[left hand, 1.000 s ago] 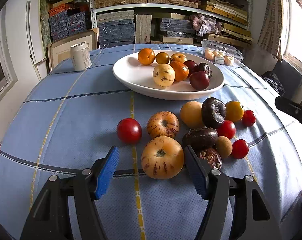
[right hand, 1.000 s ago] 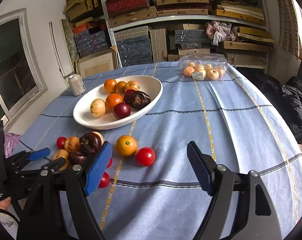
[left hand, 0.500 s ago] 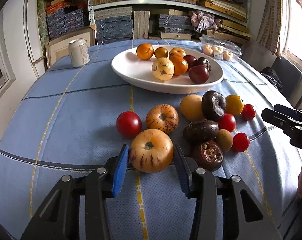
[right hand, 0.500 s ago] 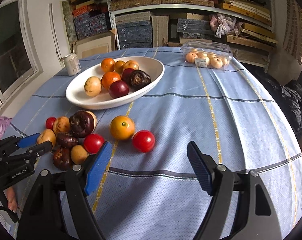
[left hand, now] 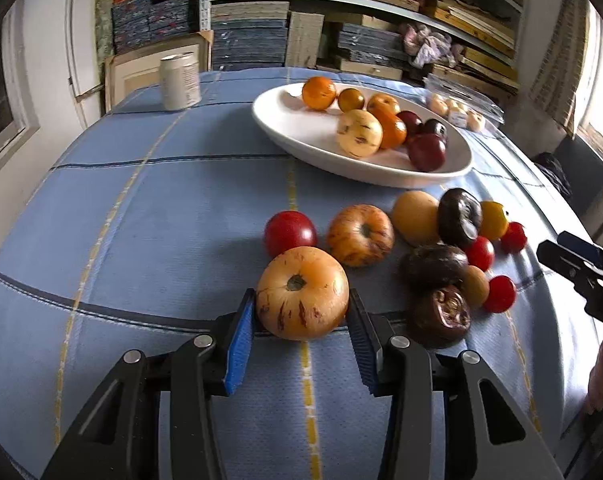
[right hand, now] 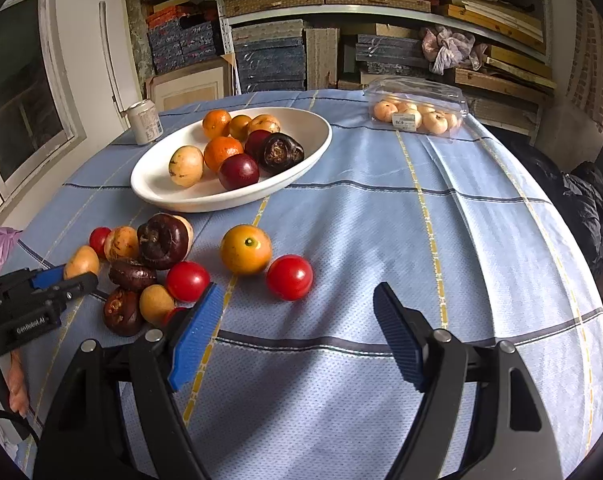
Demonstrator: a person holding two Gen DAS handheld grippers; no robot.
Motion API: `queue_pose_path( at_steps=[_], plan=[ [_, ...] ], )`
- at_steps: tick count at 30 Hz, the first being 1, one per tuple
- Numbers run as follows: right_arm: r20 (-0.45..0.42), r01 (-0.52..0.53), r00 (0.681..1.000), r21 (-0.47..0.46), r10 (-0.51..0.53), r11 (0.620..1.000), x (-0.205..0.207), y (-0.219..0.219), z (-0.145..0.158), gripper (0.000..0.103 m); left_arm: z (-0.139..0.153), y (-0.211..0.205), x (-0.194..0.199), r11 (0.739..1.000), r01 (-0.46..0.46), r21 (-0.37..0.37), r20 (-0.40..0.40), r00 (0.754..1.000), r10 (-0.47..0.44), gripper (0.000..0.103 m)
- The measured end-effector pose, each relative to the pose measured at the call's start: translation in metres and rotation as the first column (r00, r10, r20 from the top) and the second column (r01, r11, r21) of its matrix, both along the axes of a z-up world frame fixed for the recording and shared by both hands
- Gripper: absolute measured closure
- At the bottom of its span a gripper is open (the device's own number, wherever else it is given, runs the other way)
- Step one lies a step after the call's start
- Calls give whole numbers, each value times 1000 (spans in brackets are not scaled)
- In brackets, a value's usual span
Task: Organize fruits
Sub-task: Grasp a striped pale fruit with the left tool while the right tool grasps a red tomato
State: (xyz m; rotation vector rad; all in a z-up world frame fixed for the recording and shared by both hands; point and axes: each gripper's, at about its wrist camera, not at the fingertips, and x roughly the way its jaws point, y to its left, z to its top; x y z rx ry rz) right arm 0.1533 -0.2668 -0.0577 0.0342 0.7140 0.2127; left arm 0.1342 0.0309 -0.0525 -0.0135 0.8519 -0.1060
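Striped fruit point(left hand: 302, 293) clamped by left gripper point(left hand: 302, 336), marked "GenRobot.AI"; right gripper point(right hand: 297, 336) spread, empty.

The table point(right hand: 481, 240), under blue checked cloth, carries loose fruits point(right hand: 245, 250) just ahead of the right hand-held gripper point(right hand: 297, 336), a white dish point(right hand: 313, 152), a can point(right hand: 143, 122) and a clear fruit box point(right hand: 417, 114) beyond.

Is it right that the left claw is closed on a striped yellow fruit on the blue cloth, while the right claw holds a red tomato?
Not quite. The right claw holds nothing: the right wrist view shows its pads wide apart over bare blue cloth, the nearest red tomato lying beyond them. The left claw is indeed closed on the striped yellow fruit.
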Motion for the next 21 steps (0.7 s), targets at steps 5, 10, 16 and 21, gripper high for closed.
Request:
queue_pose_path(
  at_steps=[5, 10, 16, 21],
  plan=[
    [-6, -3, 1000, -19, 3, 1000, 1, 2, -3, 28, 1, -3, -2, 1000, 4, 19, 7, 1000, -4, 58],
    [-3, -17, 1000, -45, 17, 999, 2, 8, -5, 36, 1, -4, -2, 1000, 5, 21, 7, 1000, -5, 58],
    [-30, -40, 999, -67, 38, 997, 9, 16, -12, 48, 1, -4, -3, 1000, 10, 27, 8, 1000, -10, 58],
    [-35, -37, 999, -72, 35, 997, 15, 18, -12, 49, 1, -5, -3, 1000, 13, 27, 6, 1000, -13, 58]
  ],
)
